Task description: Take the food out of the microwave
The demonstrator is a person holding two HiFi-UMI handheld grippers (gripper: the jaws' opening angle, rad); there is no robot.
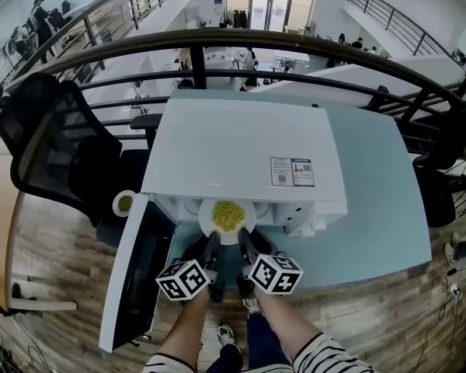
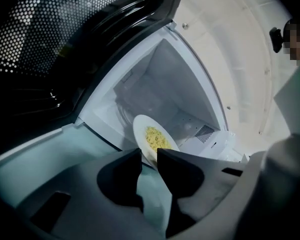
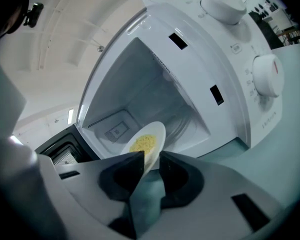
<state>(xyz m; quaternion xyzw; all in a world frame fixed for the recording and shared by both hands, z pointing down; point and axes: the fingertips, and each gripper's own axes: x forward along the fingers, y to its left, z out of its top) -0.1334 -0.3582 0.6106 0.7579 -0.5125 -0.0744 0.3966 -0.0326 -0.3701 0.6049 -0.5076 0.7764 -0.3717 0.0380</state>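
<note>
A white plate (image 1: 227,217) of yellow food sits at the mouth of the open white microwave (image 1: 241,146). My left gripper (image 1: 213,245) and right gripper (image 1: 242,245) point side by side at its near rim. In the left gripper view the plate (image 2: 151,136) stands edge-on, its rim between the black jaws of the left gripper (image 2: 149,156), which close on it. In the right gripper view the plate (image 3: 149,140) likewise has its rim pinched by the right gripper (image 3: 151,159). The microwave cavity behind the plate holds nothing else.
The microwave door (image 1: 136,274) hangs open to the left. The microwave stands on a teal table (image 1: 380,200). A small bowl of green stuff (image 1: 124,203) sits left of the door. A black chair (image 1: 54,146) stands further left, and a railing (image 1: 295,49) runs behind. Control dials (image 3: 267,76) are on the microwave's right.
</note>
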